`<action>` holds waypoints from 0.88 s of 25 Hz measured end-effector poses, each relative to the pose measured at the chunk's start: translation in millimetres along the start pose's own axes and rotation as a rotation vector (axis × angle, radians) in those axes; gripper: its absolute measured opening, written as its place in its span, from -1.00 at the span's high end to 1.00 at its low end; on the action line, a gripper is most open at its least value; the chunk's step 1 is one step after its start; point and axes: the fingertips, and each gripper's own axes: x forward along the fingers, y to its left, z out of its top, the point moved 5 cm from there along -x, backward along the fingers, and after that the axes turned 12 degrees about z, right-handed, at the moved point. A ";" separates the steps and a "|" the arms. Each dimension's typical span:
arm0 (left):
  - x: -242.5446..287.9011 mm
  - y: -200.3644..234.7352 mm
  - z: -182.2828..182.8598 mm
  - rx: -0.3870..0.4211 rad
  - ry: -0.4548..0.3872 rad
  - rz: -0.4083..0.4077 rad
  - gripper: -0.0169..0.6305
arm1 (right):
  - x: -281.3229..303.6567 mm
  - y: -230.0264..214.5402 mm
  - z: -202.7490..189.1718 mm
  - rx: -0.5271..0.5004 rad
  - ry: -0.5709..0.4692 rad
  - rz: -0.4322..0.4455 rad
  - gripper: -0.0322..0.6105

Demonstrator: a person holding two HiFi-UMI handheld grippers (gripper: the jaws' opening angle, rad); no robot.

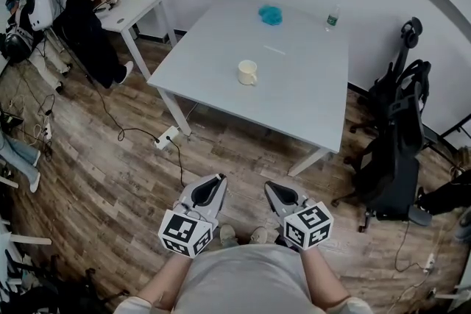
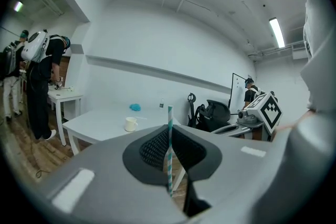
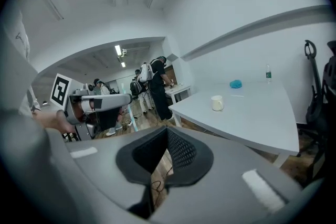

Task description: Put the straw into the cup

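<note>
The white table (image 1: pixel 309 92) stands well ahead of the person; the left gripper (image 1: pixel 218 179) and right gripper (image 1: pixel 269 186) are held side by side close to the body, well apart from the table; the cup (image 1: pixel 247 72) sits upright near the table's middle; the striped straw (image 2: pixel 169 149) stands upright, pinched between the left gripper's narrow jaws; the right jaws meet on nothing.

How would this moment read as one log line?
left gripper: shut on straw | right gripper: shut, empty | cup: on table, no straw
</note>
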 end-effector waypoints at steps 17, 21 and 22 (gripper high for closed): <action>-21.5 25.9 -2.5 0.010 -0.009 -0.047 0.83 | 22.0 32.0 -1.9 0.010 -0.033 -0.044 0.88; -13.8 27.2 -2.5 0.009 -0.013 -0.049 0.83 | 27.2 24.8 0.6 0.003 -0.033 -0.032 0.88; -10.3 28.0 -2.2 0.008 -0.014 -0.048 0.83 | 29.1 22.1 1.1 0.003 -0.032 -0.028 0.88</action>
